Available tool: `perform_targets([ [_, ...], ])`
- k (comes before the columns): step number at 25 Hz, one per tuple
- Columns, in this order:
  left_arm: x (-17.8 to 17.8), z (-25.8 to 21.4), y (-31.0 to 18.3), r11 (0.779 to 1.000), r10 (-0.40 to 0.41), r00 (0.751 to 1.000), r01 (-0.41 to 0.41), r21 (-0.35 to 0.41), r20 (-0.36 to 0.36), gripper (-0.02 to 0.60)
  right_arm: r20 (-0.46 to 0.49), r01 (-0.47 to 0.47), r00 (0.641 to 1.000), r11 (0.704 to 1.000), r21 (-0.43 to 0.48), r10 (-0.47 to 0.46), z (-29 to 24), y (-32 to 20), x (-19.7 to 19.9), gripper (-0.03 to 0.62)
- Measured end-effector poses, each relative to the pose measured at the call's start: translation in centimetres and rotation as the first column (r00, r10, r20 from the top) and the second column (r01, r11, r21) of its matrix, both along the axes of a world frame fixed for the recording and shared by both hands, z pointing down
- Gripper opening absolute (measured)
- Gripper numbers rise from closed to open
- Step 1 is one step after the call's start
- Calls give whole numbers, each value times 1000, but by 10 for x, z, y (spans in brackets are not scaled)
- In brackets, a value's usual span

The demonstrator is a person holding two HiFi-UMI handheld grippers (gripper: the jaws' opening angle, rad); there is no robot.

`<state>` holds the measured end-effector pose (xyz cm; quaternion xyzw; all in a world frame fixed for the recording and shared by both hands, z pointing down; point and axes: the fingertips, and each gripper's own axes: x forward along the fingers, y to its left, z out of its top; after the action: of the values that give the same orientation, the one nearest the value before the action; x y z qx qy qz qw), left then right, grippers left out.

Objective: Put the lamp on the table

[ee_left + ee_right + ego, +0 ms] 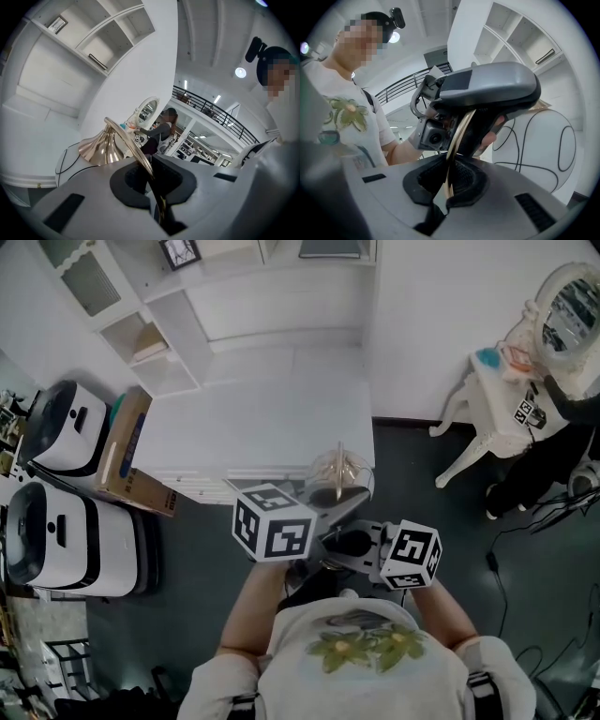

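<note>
Left gripper view shows the left gripper (152,180) clamped tight on the lamp (100,151) by its slim gold stem, with the right gripper (449,183) closed on the same stem just behind, its long axis running forward from both jaws, apparently over the near edge of the table (262,418).

The head view looks steeply down from well above onto the white rectangular table (262,418) and the dark floor (422,540). The left gripper view sits right behind the left gripper (152,176), facing outward and up toward the white wall shelves (110,44). The right gripper view, equally close behind the right gripper (449,180), faces back at the person (351,117). All three views share the gold metal lamp (101,147) and the shelves
</note>
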<state>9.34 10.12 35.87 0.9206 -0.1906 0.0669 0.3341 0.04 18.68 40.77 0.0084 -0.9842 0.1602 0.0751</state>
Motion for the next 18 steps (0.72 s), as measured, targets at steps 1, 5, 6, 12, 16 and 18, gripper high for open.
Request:
perform_targets([
  [1,-3,0,-6,1000,5,1000,-5,-1,-3,29,-1,-3,1000,1000,-1,3,0,-6,-3,31],
  [5,-11,-3,-28,1000,30,999,-30,3,-13,29,3,-24,1000,1000,-5,24,-2,-31,-13,31],
  [6,-13,-4,-34,999,36,999,-36,7,-13,29,4,-28,1000,1000,-3,28,-3,-38,-15,31],
  [12,-26,-11,-65,998,65,998,-64,29,-14,29,-6,-57,998,998,16,57,-7,-72,-31,31],
  [16,-33,-20,-84,995,87,996,-85,50,-22,29,1,-68,998,997,30,68,-15,-94,-40,31],
  [18,-37,-25,-92,994,100,994,-98,56,-33,29,3,-75,997,997,31,75,-19,-103,-44,31],
])
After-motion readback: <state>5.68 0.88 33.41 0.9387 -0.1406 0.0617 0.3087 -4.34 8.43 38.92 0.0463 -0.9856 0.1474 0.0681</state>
